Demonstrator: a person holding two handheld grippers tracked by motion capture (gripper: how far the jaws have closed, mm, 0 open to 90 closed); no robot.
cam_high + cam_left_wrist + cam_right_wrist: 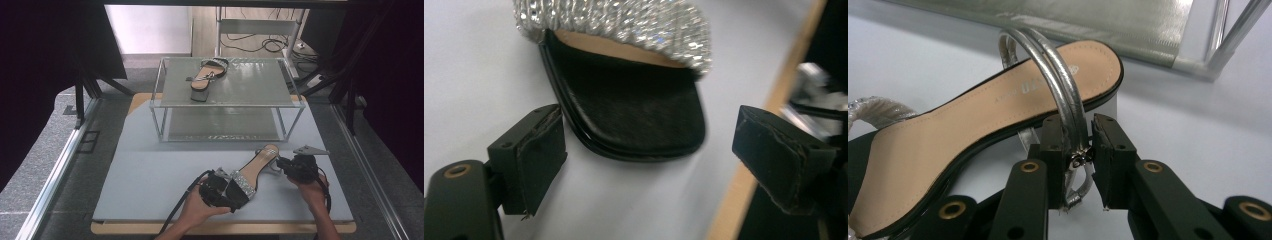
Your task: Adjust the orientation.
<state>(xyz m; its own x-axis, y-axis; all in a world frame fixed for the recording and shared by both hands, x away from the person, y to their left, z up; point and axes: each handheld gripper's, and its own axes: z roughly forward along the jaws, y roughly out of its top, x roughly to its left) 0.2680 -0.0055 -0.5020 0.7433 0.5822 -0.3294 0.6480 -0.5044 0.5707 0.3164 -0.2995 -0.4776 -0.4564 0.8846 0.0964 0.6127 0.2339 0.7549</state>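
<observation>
Right gripper view shows the sandal (998,105) lying on the grey desk (1198,130), near its front edge and in front of the two-level shoe rack (227,102), with the heel end toward the rack. It is a block-heel sandal with a stiff flat sole, a tan insole and a thin silver ankle strap (1058,80); I judge it light, rigid in the sole, but soft and loose in the straps. The right claw (1080,150) is pinched on this ankle strap close to the buckle, a hold that can let the shoe swing and turn. The left claw (644,145) stands wide apart on both sides of the black toe end, not touching it; the glittering toe band (624,25) sits just behind. The toe edge looks smooth and perhaps slippery, so a grip across the sole there seems steadier. A matching sandal (207,77) rests on the top shelf of the rack.
</observation>
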